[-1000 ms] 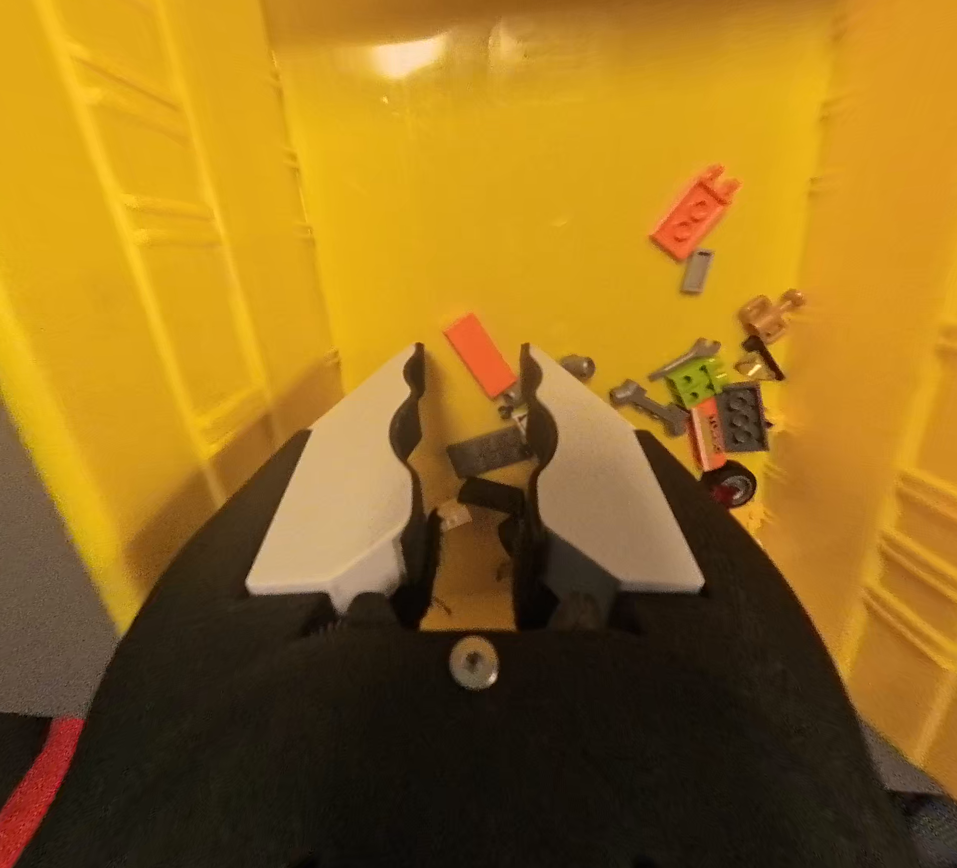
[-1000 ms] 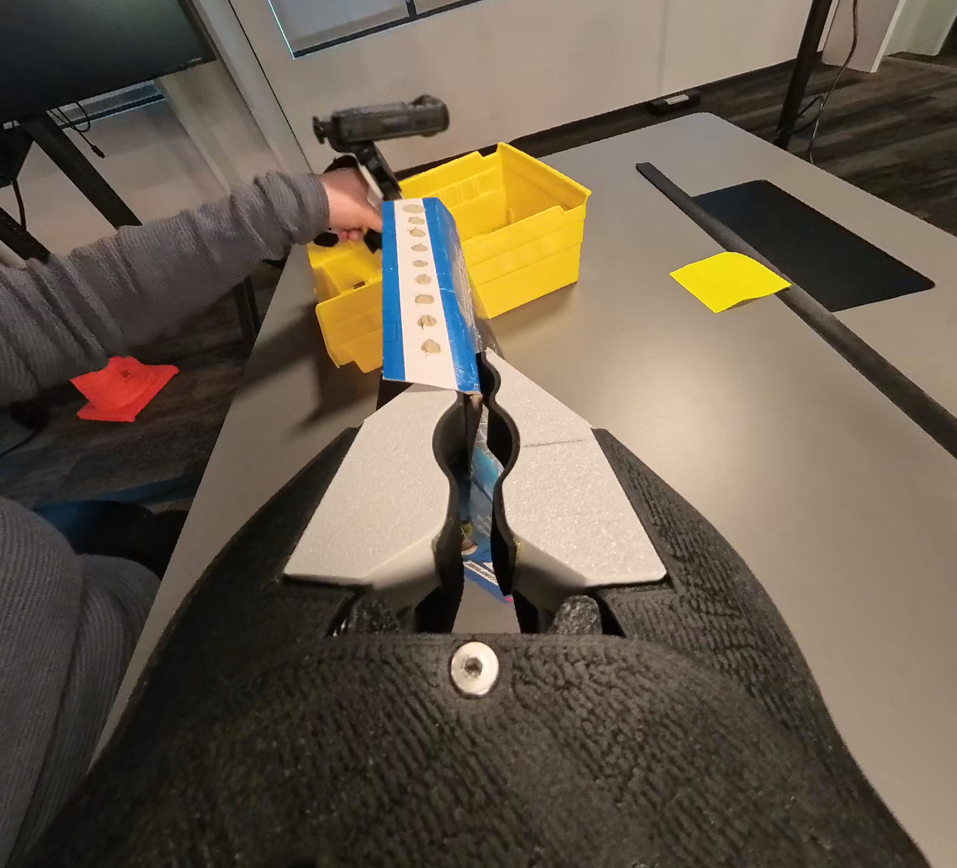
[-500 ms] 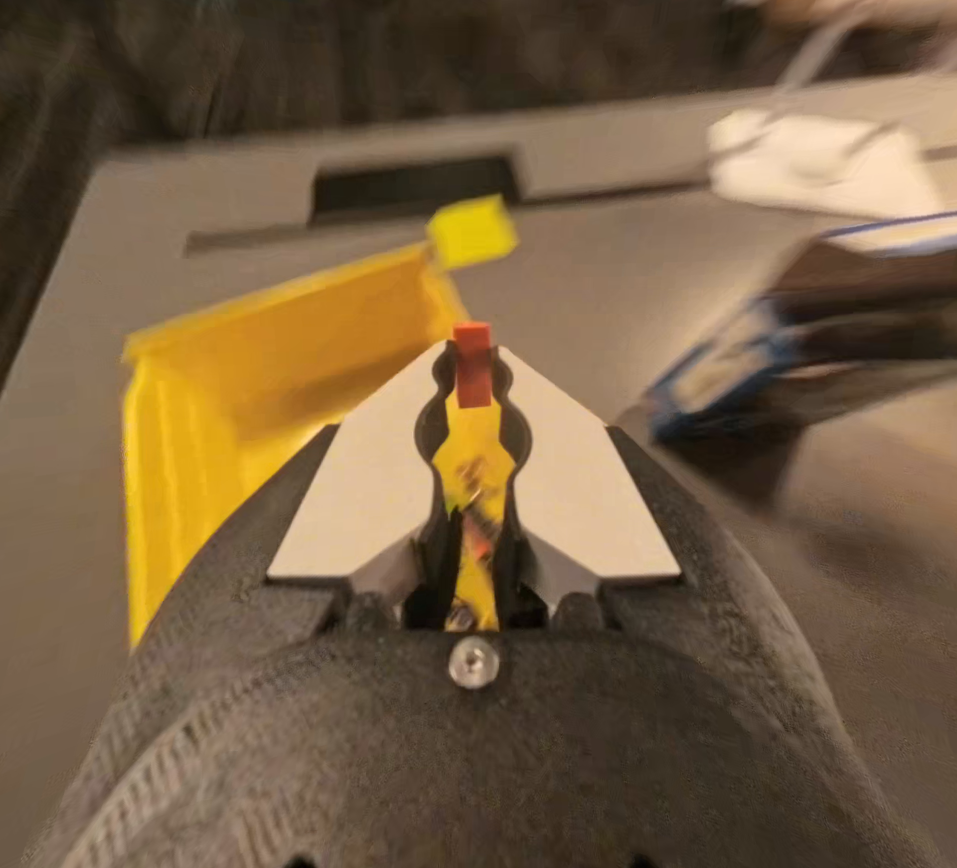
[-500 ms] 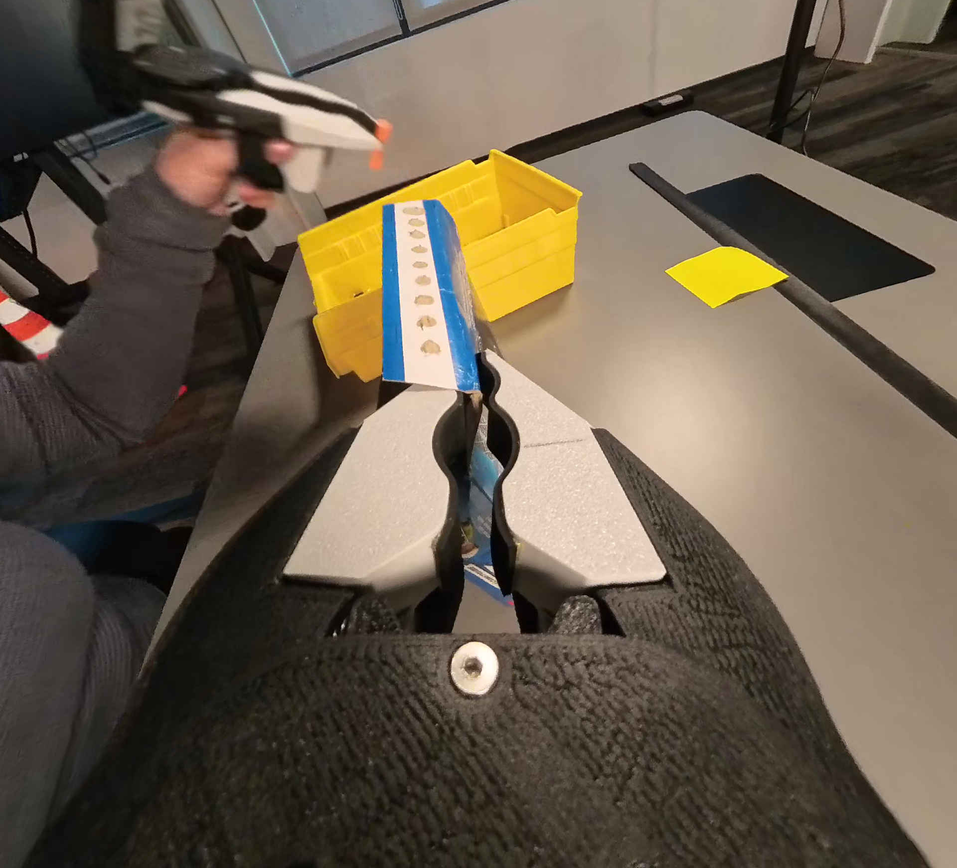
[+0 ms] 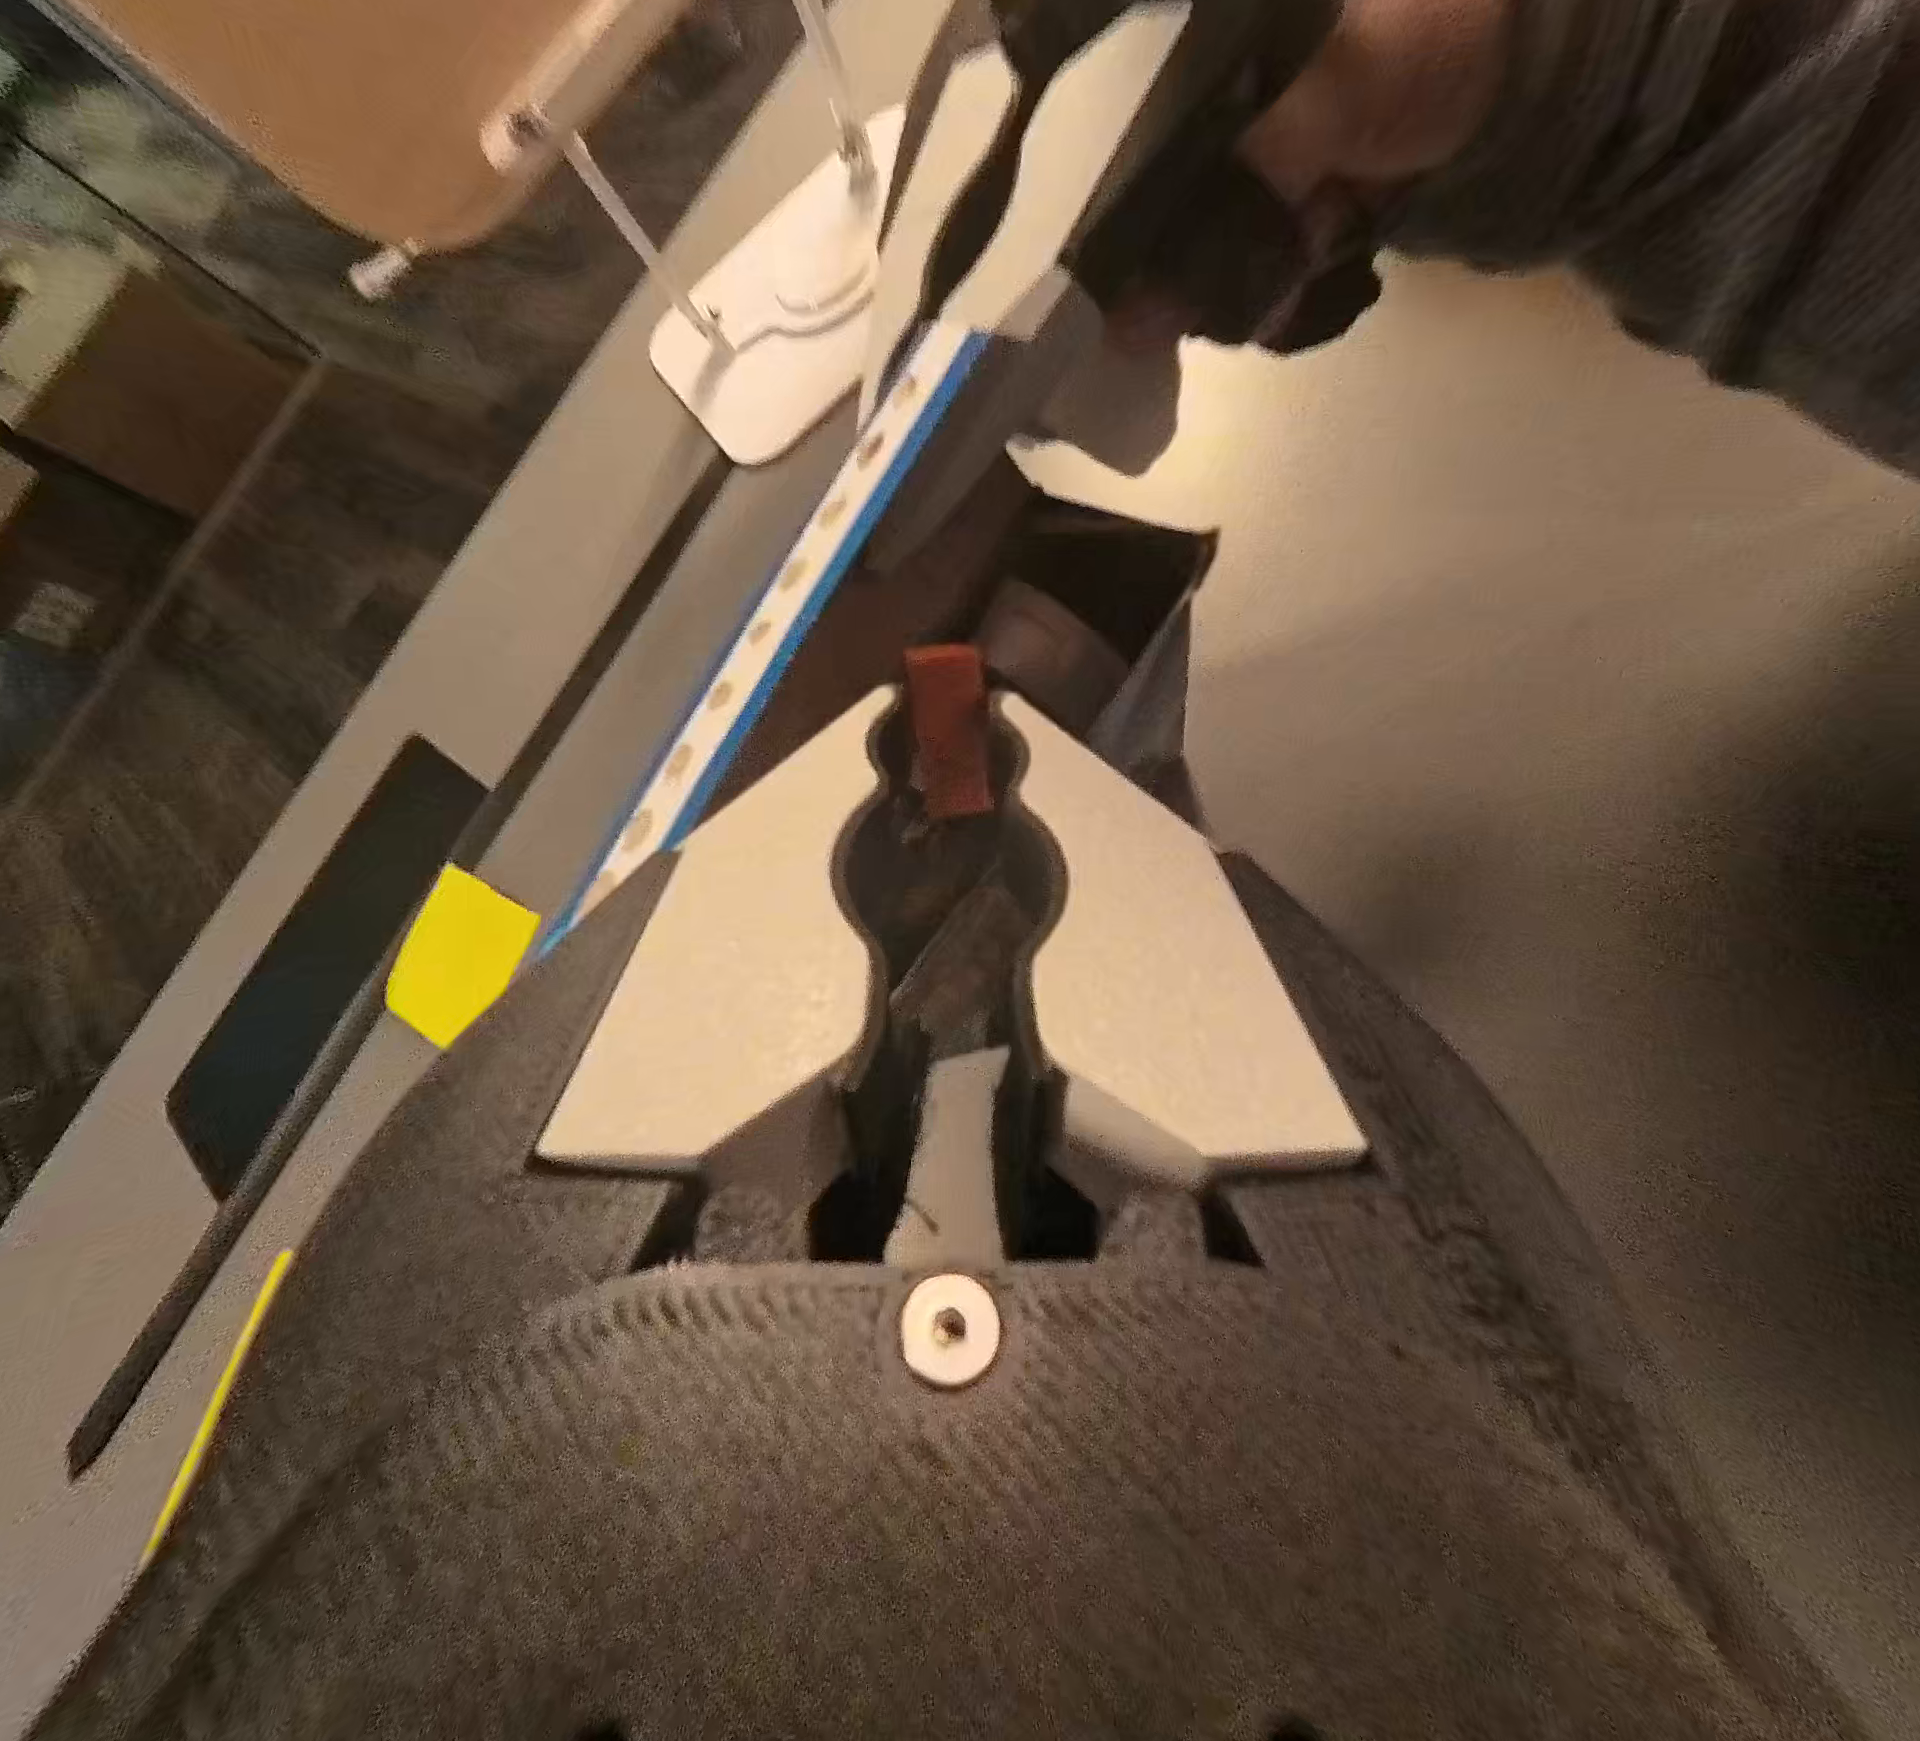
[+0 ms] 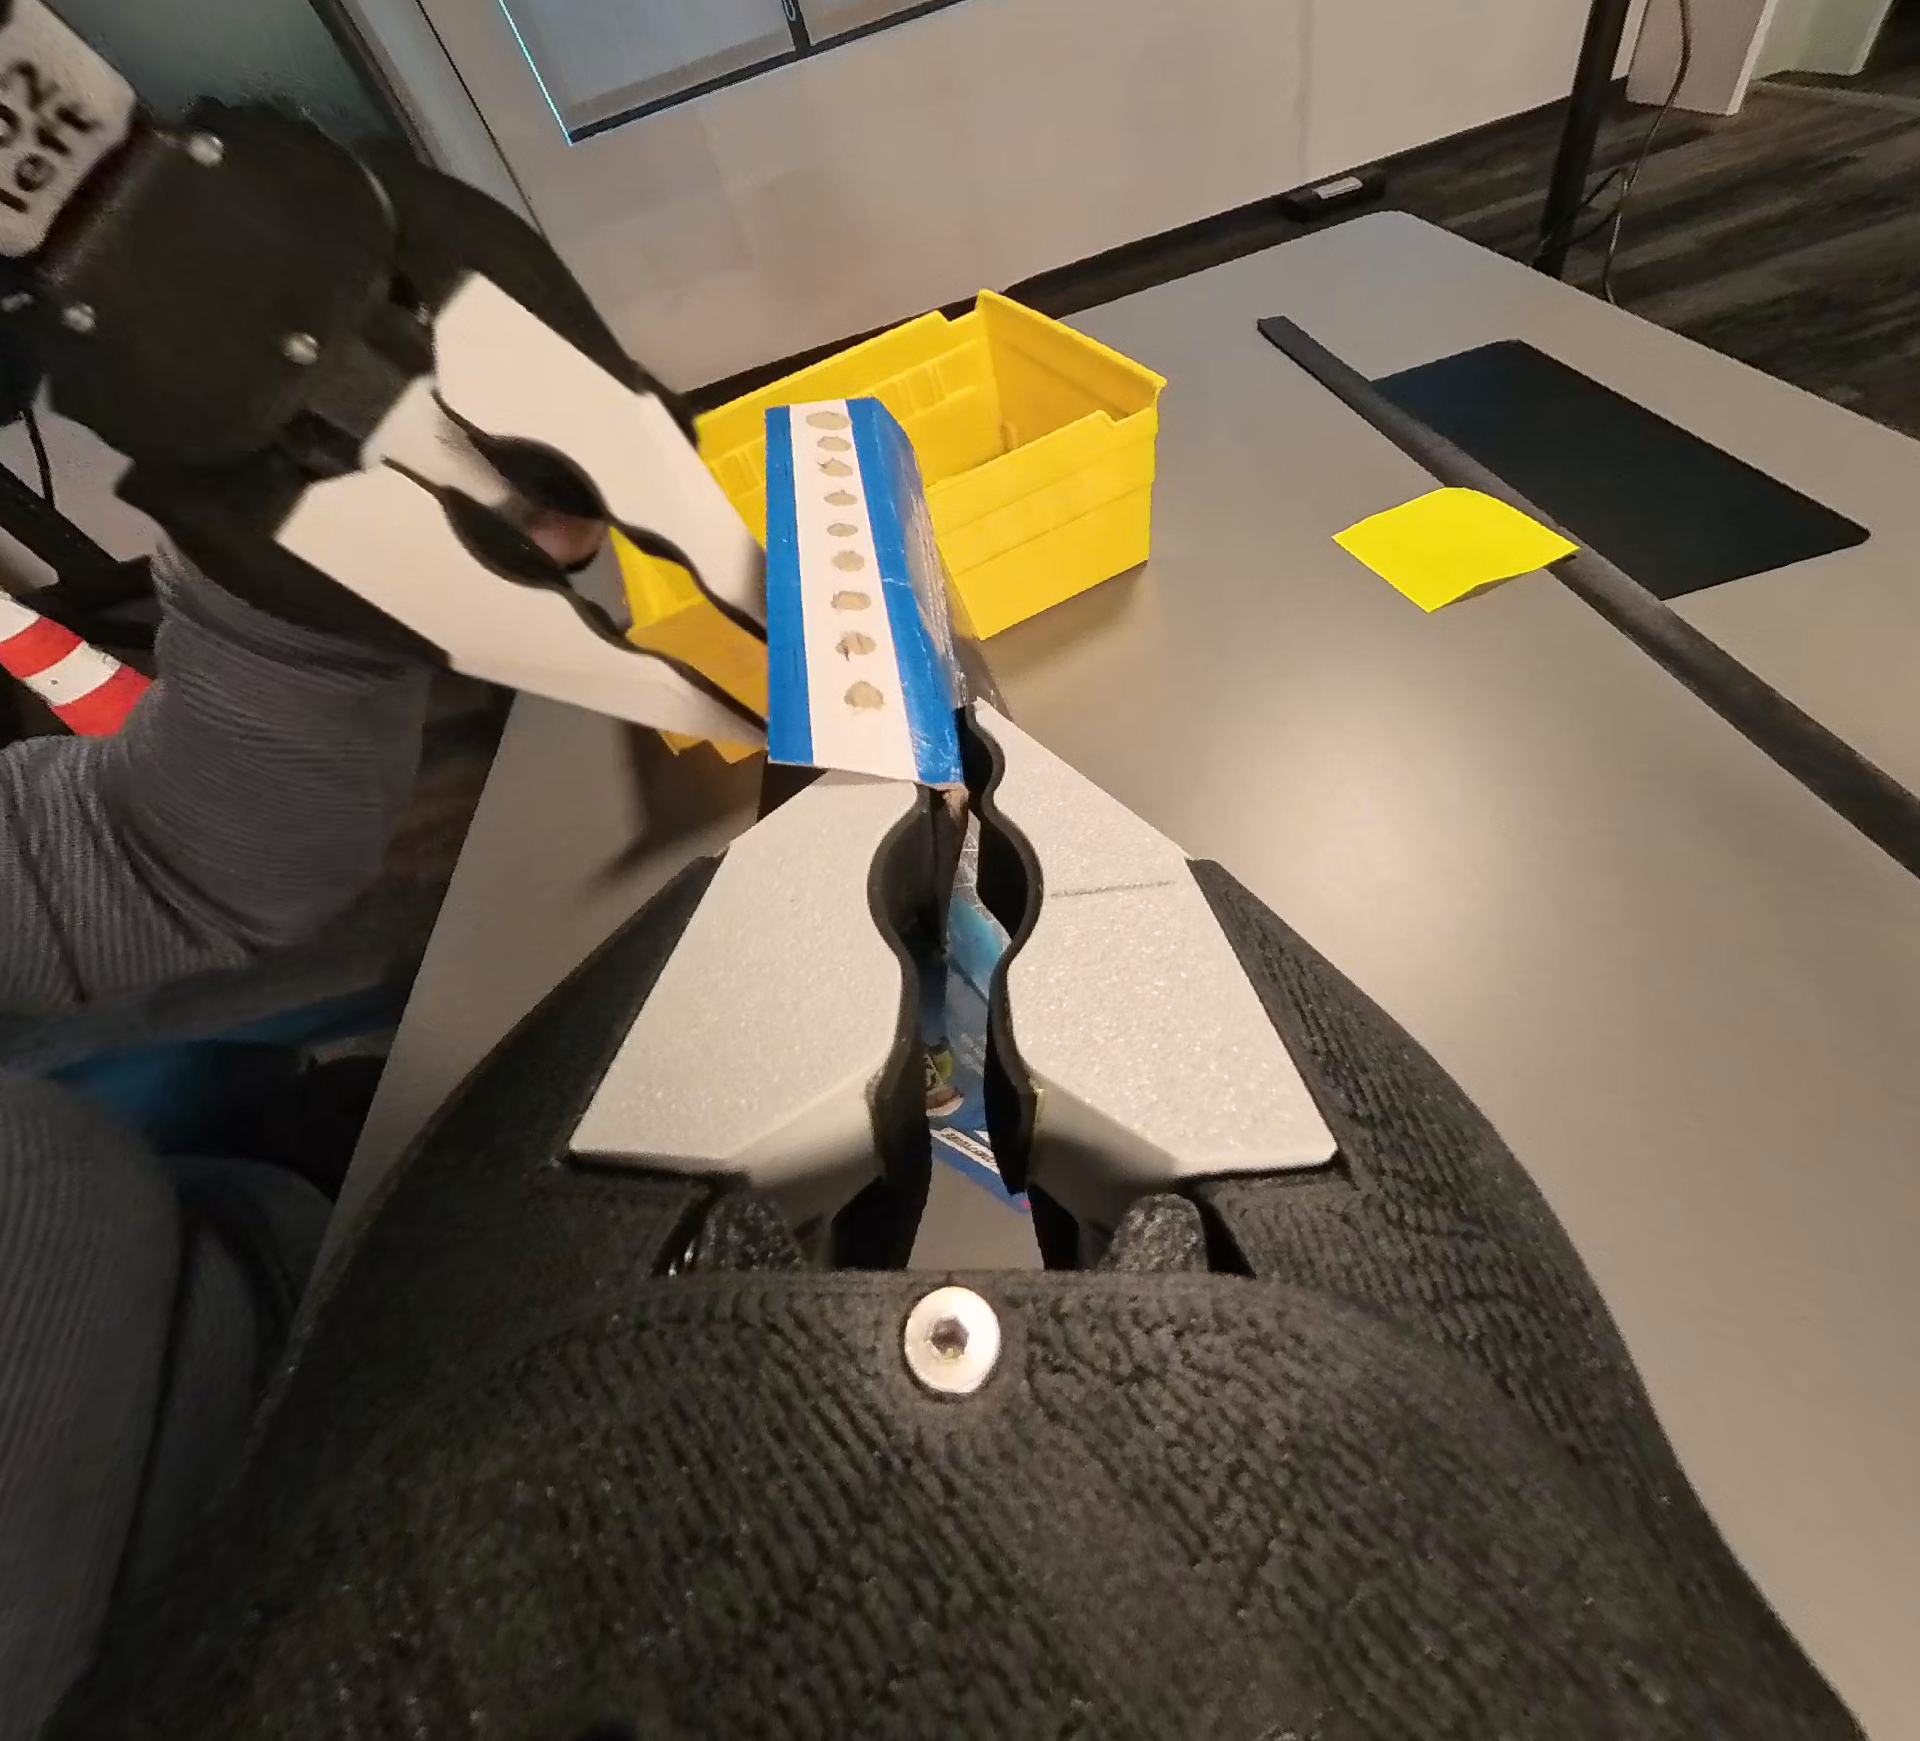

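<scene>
Two claws: left (image 5: 940, 704) pinches a red piece (image 5: 943, 735) over the box (image 6: 857, 590) right (image 6: 971, 756) clamps.

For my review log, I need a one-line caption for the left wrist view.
Left gripper pinching a small red-orange flat piece over the open blue-and-white carton, whose flap the right gripper clamps.

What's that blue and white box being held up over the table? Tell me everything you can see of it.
The blue and white box looks like thin printed cardboard, open at the end with its flap folded up. The flap is white with blue edges and a row of small torn glue spots. The right claw pinches one wall of the box, holding it above the grey table, in front of the yellow bin. The left claw, gripping a small red brick, is at its opening. Inside looks dark.
</scene>
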The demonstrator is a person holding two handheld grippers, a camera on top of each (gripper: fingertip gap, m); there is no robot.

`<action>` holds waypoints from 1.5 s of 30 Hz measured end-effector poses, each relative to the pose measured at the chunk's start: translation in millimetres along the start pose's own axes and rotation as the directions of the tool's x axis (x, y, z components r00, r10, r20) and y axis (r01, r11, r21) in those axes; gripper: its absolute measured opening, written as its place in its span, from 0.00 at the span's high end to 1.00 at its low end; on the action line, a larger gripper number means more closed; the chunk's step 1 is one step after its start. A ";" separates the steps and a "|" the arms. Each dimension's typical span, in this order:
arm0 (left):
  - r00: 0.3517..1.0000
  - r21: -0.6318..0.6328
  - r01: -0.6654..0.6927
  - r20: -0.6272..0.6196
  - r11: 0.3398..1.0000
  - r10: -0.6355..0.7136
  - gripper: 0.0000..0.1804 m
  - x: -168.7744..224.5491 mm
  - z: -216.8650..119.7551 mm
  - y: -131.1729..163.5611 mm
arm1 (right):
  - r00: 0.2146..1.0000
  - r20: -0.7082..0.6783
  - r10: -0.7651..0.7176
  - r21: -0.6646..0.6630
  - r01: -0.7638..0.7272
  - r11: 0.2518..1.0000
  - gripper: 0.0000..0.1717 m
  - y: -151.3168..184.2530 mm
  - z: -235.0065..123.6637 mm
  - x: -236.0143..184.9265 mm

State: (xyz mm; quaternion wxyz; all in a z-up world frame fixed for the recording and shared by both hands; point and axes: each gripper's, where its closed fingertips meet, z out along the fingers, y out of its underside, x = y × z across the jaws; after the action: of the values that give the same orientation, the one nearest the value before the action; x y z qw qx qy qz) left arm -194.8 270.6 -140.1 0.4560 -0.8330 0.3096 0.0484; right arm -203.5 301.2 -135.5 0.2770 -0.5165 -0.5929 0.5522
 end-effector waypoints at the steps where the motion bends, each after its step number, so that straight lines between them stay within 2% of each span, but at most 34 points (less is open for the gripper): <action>1: 1.000 -0.036 -0.007 0.001 0.999 0.007 0.93 -0.2 4.7 5.2 | 1.000 0.002 0.001 0.000 -0.001 1.000 1.00 0.1 0.1 -0.1; 4: 1.000 -0.090 -0.021 0.014 0.996 0.023 0.83 -0.9 11.9 14.1 | 1.000 0.004 0.001 -0.001 -0.001 1.000 1.00 0.1 0.0 -0.2; 8: 1.000 -0.045 0.018 0.015 0.999 -0.017 0.77 0.8 0.7 10.0 | 1.000 0.005 0.003 0.001 -0.003 1.000 1.00 0.2 -0.2 0.1; 11: 0.986 0.035 0.085 0.144 0.996 -0.089 0.78 -18.3 -38.8 10.6 | 1.000 0.004 0.007 0.002 -0.007 1.000 1.00 0.3 -1.1 1.0; 13: 0.922 0.108 0.207 0.310 0.972 -0.231 0.80 -48.8 -81.0 26.7 | 1.000 0.002 0.008 0.004 -0.008 1.000 1.00 0.3 -2.0 2.2; 15: 0.762 0.143 0.410 0.490 0.901 -0.424 0.77 -83.3 -124.5 71.4 | 1.000 0.003 0.013 0.007 -0.013 1.000 1.00 0.4 -2.3 3.2; 17: 0.592 0.102 0.650 0.554 0.753 -0.585 0.71 -92.7 -149.0 134.3 | 1.000 0.008 0.020 0.011 -0.020 1.000 1.00 0.3 -2.3 3.6; 18: 0.537 0.062 0.734 0.556 0.676 -0.634 0.70 -89.8 -152.9 163.1 | 1.000 0.011 0.024 0.012 -0.024 1.000 1.00 0.3 -2.2 3.7; 19: 0.506 0.020 0.789 0.545 0.614 -0.669 0.70 -85.0 -152.6 187.1 | 1.000 0.013 0.026 0.013 -0.026 1.000 1.00 0.3 -2.1 3.6; 22: 0.461 -0.107 0.867 0.546 0.487 -0.699 0.74 -74.1 -143.4 248.3 | 1.000 0.014 0.024 0.012 -0.024 1.000 1.00 0.3 -2.0 3.1; 23: 0.480 -0.175 0.868 0.535 0.465 -0.695 0.76 -67.8 -138.0 264.5 | 1.000 0.013 0.022 0.011 -0.023 1.000 1.00 0.3 -2.1 2.9; 25: 0.555 -0.293 0.831 0.505 0.473 -0.661 0.79 -61.8 -127.9 288.5 | 1.000 0.014 0.022 0.010 -0.022 1.000 1.00 0.4 -1.8 2.4; 27: 0.594 -0.359 0.804 0.493 0.474 -0.635 0.78 -63.8 -122.0 306.0 | 1.000 0.015 0.023 0.010 -0.023 1.000 1.00 0.4 -1.6 2.2; 29: 0.652 -0.386 0.758 0.433 0.526 -0.622 0.75 -68.8 -112.1 308.8 | 1.000 0.017 0.025 0.010 -0.025 1.000 1.00 0.4 -1.6 2.0; 32: 0.790 -0.447 0.609 0.275 0.655 -0.547 0.70 -67.9 -96.8 304.6 | 0.999 0.023 0.030 0.010 -0.030 1.000 1.00 0.6 -1.6 1.6; 36: 0.914 -0.620 0.389 0.167 0.682 -0.369 0.70 -69.4 -104.4 321.0 | 0.999 0.030 0.037 0.010 -0.037 0.999 1.00 0.7 -1.4 1.3; 40: 0.936 -0.727 0.277 0.057 0.628 -0.347 0.70 -66.9 -111.1 338.0 | 0.999 0.032 0.035 0.007 -0.035 0.999 1.00 0.9 -1.0 0.2; 45: 0.931 -0.741 0.253 0.013 0.622 -0.364 0.71 -72.4 -106.1 345.9 | 0.998 0.037 0.043 0.010 -0.044 0.999 1.00 1.1 -1.1 0.9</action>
State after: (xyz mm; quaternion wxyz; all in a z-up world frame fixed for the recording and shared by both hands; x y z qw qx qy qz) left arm -468.0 85.2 -304.8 0.0635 -0.9866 0.1471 0.0308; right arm -202.4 302.2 -136.6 0.2569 -0.5176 -0.5833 0.5708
